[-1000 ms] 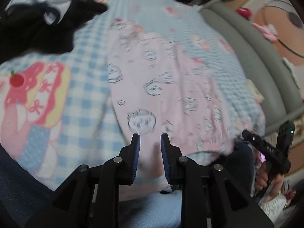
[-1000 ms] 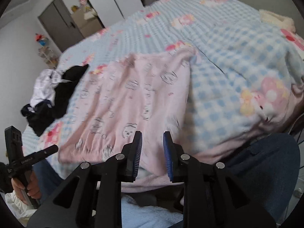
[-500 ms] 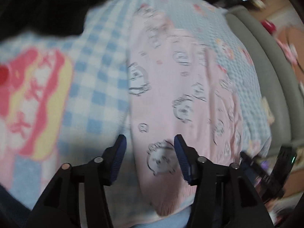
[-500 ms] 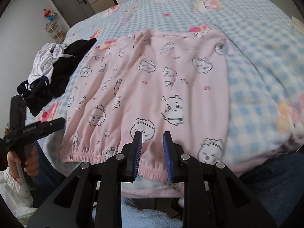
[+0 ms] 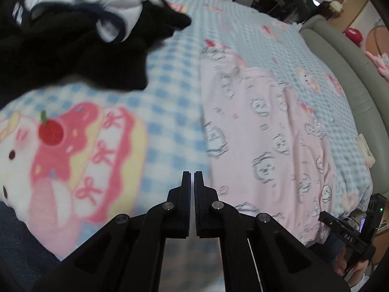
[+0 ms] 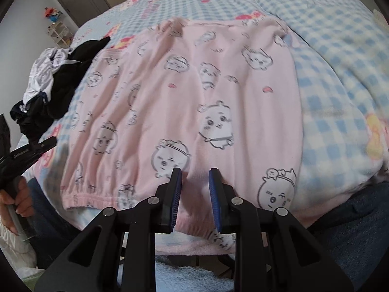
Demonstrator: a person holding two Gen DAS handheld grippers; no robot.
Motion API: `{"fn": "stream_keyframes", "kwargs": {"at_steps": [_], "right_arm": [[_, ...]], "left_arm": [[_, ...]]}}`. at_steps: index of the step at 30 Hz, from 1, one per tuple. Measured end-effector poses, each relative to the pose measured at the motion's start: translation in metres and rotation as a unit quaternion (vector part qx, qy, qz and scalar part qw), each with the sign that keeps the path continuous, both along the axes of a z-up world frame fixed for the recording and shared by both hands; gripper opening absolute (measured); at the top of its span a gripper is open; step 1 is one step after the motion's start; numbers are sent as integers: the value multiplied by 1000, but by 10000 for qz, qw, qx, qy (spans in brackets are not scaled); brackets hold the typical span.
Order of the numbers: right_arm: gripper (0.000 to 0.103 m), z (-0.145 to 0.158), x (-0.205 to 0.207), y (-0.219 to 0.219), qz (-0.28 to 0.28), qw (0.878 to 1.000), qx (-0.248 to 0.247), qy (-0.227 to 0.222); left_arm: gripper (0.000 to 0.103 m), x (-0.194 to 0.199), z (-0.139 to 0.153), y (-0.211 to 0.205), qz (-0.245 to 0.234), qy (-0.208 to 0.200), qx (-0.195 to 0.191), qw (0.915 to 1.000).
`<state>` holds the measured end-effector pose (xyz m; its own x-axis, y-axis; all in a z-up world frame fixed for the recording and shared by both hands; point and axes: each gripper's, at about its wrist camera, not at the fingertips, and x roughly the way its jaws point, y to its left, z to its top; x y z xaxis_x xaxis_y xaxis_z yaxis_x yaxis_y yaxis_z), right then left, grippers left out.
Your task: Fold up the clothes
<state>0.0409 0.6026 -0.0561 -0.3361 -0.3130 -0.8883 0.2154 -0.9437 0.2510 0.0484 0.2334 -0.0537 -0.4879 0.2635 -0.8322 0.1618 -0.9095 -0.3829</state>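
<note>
A pink garment (image 5: 267, 133) printed with cartoon animals lies spread flat on the bed, its elastic hem (image 6: 97, 194) toward me. In the left wrist view my left gripper (image 5: 193, 177) hovers over the check blanket just left of the garment's side edge. Its jaws are shut and no fabric shows between them. My right gripper (image 6: 195, 177) stands open over the pink garment (image 6: 194, 85) near the hem, its blue pads (image 6: 178, 194) apart with cloth showing in the gap. Each view also catches the other hand-held gripper at its edge.
A heap of black and white clothes (image 5: 73, 36) (image 6: 53, 85) sits on the bed left of the garment. The blue check blanket (image 5: 170, 92) (image 6: 328, 85) covers the bed. A grey padded bed frame (image 5: 352, 77) runs along the right. A person's hand (image 6: 17, 202) holds the left tool.
My left gripper went from wide open to shut and shifted left off the garment onto the blanket. My right gripper moved closer to the hem and stayed open.
</note>
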Motion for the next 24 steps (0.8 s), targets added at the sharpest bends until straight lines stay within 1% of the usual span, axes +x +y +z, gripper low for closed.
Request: {"fn": "stream_keyframes", "kwargs": {"at_steps": [1, 2, 3, 4, 5, 6, 7, 8, 10, 13, 14, 15, 16, 18, 19, 20, 21, 22, 23, 24], "right_arm": [[22, 2, 0, 0, -3, 10000, -29, 19], [22, 3, 0, 0, -5, 10000, -58, 39], [23, 5, 0, 0, -8, 9999, -87, 58], [23, 6, 0, 0, -11, 9999, -116, 77], [25, 8, 0, 0, -14, 9998, -145, 97], [28, 13, 1, -1, 16, 9997, -180, 172], [30, 17, 1, -2, 60, 9995, -203, 229], [32, 19, 1, -3, 85, 9995, -197, 244], [32, 18, -1, -5, 110, 9995, -187, 221], [32, 11, -3, -7, 107, 9997, -182, 94], [32, 8, -4, -9, 111, 9998, -161, 70], [32, 6, -5, -10, 115, 9998, -141, 47], [32, 5, -7, -11, 125, 9998, -123, 33], [32, 1, -10, -14, 161, 9999, -27, -21], [32, -2, -11, -15, 178, 9998, 21, -48], [32, 3, -15, -17, 213, 9998, 34, -10], [32, 8, -19, -20, 248, 9997, 47, 28], [30, 13, -23, -22, 282, 9996, 60, 65], [28, 18, -27, -24, 317, 9994, 72, 103], [26, 23, -31, -26, 351, 9992, 85, 140]], "left_arm": [[3, -1, -5, 0, -144, -93, 175, 9997], [5, -3, -9, -1, -289, -186, 348, 9988], [9, -3, -11, 4, -458, -220, 379, 9980], [13, -5, -10, 9, -512, -177, 351, 9979], [28, -7, -10, 13, -566, -134, 323, 9978], [49, -10, -9, 17, -619, -91, 295, 9976], [56, -12, -8, 21, -672, -49, 268, 9974], [58, -14, -8, 21, -625, -46, 239, 9977], [58, -18, -9, 19, -531, -42, 182, 9984], [56, -24, -9, 17, -391, -36, 96, 9992], [51, -26, -9, 16, -344, -34, 67, 9994], [26, -28, -9, 15, -297, -31, 38, 9995], [14, -30, -9, 14, -250, -29, 10, 9997], [5, -34, -10, 13, -156, -25, -48, 9999], [4, -36, -10, 12, -109, -23, -76, 9999], [1, -38, -10, 11, -62, -21, -105, 9999], [1, -40, -10, 10, -14, -19, -133, 9999], [1, -37, -7, 1, 103, -9, -69, 9999], [2, -34, -4, -9, 122, -51, 89, 9999], [2, -34, -1, -14, 121, -37, 9, 9999]]}}
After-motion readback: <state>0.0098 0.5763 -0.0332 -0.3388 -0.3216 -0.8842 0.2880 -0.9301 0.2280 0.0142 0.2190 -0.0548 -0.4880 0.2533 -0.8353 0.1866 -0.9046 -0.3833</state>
